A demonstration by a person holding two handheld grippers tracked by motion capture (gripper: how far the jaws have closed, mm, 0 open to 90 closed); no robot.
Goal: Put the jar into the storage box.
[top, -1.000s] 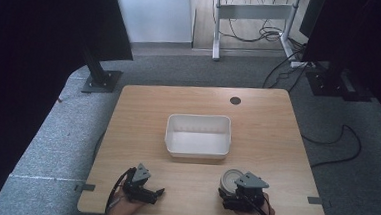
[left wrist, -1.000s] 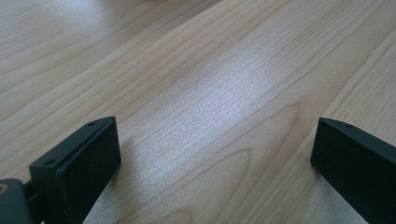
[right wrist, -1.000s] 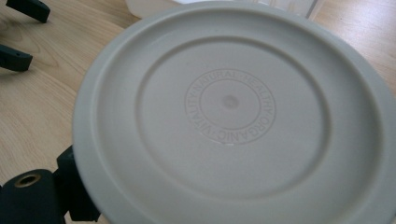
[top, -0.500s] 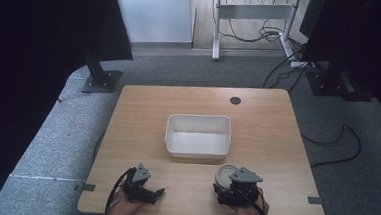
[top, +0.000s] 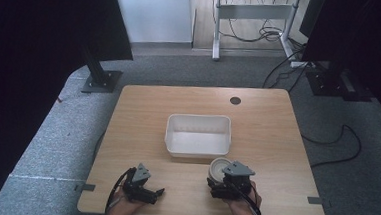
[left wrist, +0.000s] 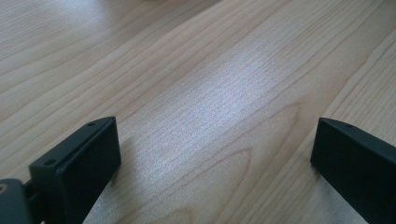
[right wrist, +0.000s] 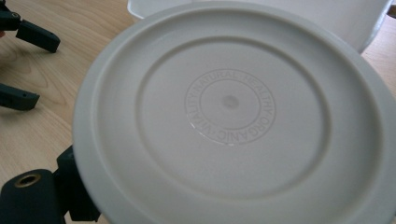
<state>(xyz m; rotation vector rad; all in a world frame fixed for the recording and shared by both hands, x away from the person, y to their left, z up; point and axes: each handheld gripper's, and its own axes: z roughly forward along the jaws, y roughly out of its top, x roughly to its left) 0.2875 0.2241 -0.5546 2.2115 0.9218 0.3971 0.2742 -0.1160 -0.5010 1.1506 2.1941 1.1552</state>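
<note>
Right gripper (top: 217,182) clamped on a round grey lid (right wrist: 233,112) (embossed ring text at its centre), held at the near edge of the table (top: 267,122), just in front of the white tub (top: 198,134). Left gripper (top: 157,191) jaws wide apart, nothing between them, low over bare wood.

A lab or office test room: grey carpet (top: 51,144) around the wooden desk (top: 272,127), black stands (top: 100,77) and loose cables (top: 254,21) behind it.
</note>
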